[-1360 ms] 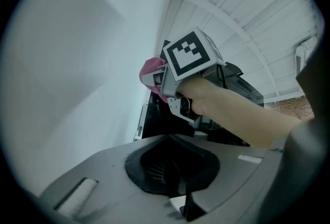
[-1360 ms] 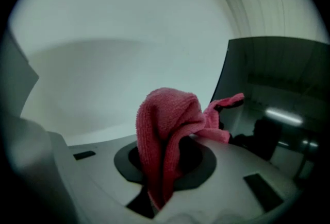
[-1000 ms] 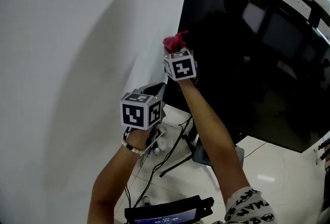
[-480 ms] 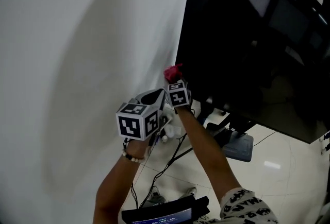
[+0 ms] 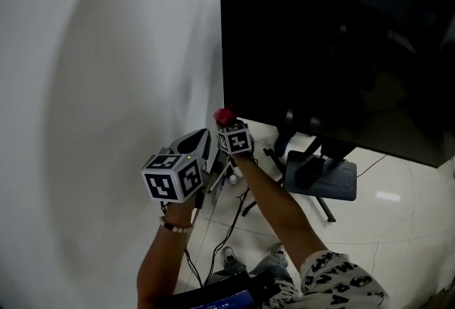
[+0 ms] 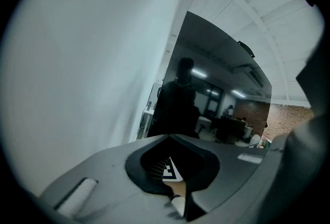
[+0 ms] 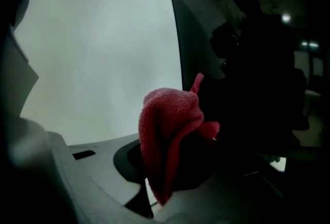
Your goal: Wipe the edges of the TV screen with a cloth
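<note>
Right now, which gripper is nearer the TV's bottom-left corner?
Right. The right gripper holds the red cloth at that corner of the TV. The left gripper hangs lower and further left, beside the wall, clear of the screen.

Soft, even indoor light on a white wall; the dark TV screen mirrors ceiling lamps. Both gripper views are fisheye-curved with black corners.

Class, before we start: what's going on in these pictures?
A person holds a gripper in each hand. The right gripper is shut on a crumpled red cloth, holding it at the lower left corner of the large black TV screen. The left gripper, shut and empty, hangs just below, beside the white wall.
</note>
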### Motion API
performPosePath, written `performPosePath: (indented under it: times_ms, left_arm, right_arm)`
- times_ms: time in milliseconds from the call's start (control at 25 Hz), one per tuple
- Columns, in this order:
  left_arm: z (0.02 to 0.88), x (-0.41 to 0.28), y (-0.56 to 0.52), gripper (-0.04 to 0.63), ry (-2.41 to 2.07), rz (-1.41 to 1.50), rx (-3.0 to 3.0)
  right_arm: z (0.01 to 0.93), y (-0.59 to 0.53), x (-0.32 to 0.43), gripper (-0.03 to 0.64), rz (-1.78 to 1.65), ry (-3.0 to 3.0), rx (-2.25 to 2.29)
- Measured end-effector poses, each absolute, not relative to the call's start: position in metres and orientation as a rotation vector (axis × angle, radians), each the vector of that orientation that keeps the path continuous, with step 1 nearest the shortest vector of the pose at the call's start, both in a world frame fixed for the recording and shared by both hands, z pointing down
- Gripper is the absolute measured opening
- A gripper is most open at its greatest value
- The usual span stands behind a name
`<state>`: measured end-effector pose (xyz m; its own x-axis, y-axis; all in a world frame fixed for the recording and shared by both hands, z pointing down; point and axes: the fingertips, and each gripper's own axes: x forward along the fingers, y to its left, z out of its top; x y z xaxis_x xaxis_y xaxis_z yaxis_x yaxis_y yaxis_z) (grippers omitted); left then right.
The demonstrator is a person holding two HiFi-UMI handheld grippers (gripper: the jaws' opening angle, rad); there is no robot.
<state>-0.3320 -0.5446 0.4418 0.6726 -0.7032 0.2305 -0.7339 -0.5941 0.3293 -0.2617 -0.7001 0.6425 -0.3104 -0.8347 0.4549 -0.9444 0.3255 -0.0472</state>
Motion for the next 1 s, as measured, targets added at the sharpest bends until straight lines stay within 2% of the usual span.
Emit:
performPosePath:
  times_ms: [360,560,720,1000]
  left_arm:
    - [0.437,-0.315,-0.538,0.000,-1.083,0.114,2.513]
    - [0.446,-0.301,-0.536,0.000,-1.048,0.145,2.515]
    - [0.443,-0.300,-0.531,0.000,-1.042,0.155,2.514]
    - [0.445,-0.284,-0.522,0.000,-0.997,0.170,2.533]
  right_arm:
    - [0.654,-0.692,-0.244,0.069,0.677,-2.215,1.604]
    - [0.651,-0.701,-0.243,0.069,1.022,-2.398,1.664]
    - [0.625,-0.703,-0.248,0.067,1.073,-2.495,1.745]
    - [0.631,-0.684,-0.203,0.067,0.990,-2.392,1.848]
